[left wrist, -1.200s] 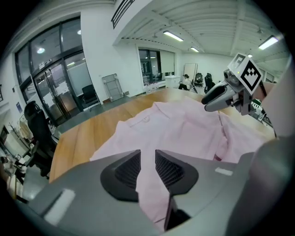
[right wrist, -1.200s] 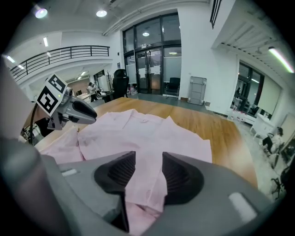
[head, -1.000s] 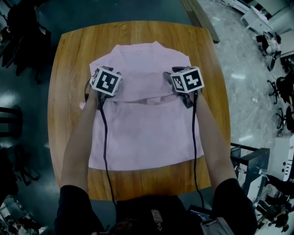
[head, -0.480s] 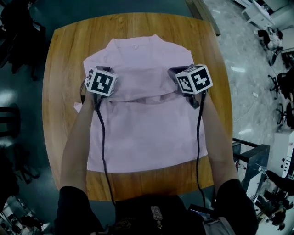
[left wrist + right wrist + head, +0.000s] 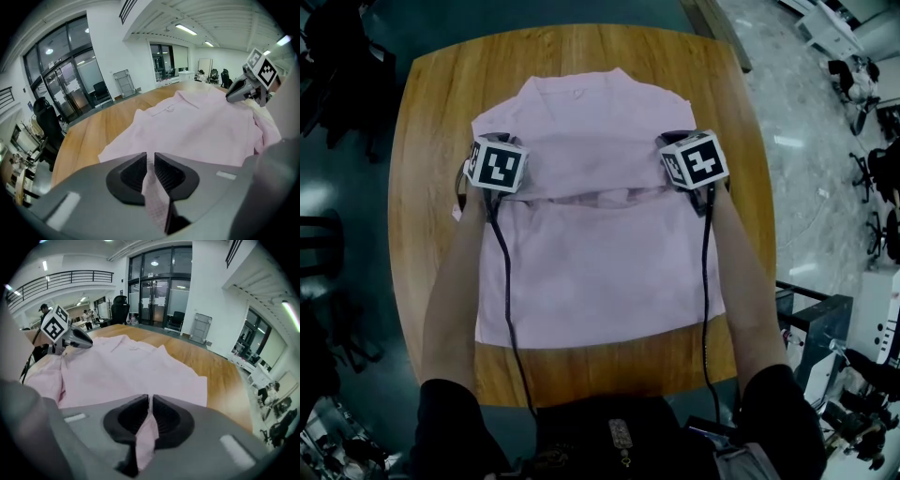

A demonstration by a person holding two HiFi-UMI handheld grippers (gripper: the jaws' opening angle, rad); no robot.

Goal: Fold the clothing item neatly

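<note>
A pale pink shirt [image 5: 600, 272] lies flat on the round wooden table [image 5: 431, 112], collar [image 5: 581, 94] at the far side. A cross fold runs between the two grippers. My left gripper [image 5: 502, 155] is at the shirt's left edge and shut on a pinch of pink cloth [image 5: 154, 197]. My right gripper [image 5: 675, 148] is at the right edge, likewise shut on cloth [image 5: 145, 437]. Both pairs of jaws have just eased open a little, with the fabric still clamped between the pads. Each gripper view shows the shirt [image 5: 201, 131] [image 5: 122, 366] and the other gripper [image 5: 234, 96] [image 5: 84, 343].
Two black cables [image 5: 511, 309] run from the grippers back over the shirt towards the person's body. Bare wood rings the shirt, with the table's near edge [image 5: 600, 384] close to the hem. Office chairs [image 5: 877, 187] stand on the floor at the right.
Both grippers have shifted a little outward, away from each other, and sunk lower. The fold between them now lies straighter and flatter. Their jaws have shut on the cloth.
</note>
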